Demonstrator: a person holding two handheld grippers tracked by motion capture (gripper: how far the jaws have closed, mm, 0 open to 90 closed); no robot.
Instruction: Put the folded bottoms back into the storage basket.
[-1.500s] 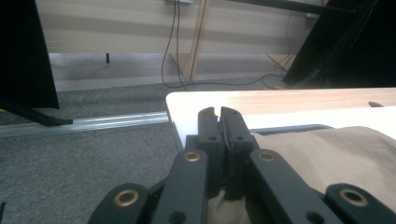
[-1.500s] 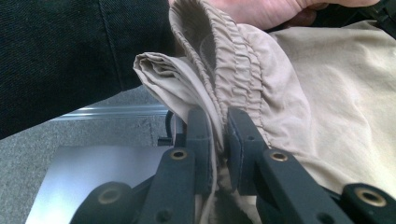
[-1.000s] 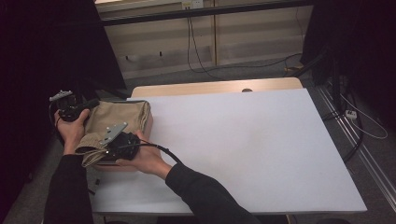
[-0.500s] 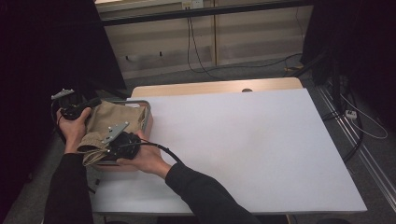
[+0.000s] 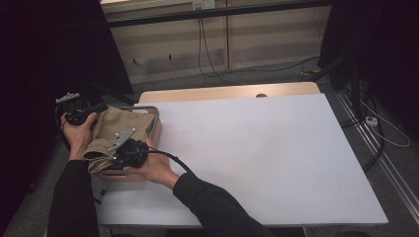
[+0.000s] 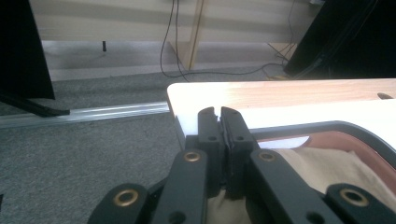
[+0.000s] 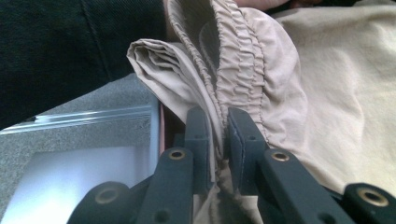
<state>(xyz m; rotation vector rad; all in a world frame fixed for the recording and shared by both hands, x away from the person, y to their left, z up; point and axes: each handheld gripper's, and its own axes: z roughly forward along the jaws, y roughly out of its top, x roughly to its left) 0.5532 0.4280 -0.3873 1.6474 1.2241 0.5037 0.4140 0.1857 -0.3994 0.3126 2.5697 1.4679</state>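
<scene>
White-topped table, wood far edge, basket at left corner, holding beige cloth

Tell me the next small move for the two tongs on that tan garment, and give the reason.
Probably lift both tongs together, up and toward the open white table. The right tongs are shut on the tan garment's gathered band, the left tongs look shut on its cloth too, and most of it lies inside the tray, so it must clear the rim first.

The table lies bare right of the tray, open to any pass; the cloth crowds the tray at the left edge.
</scene>
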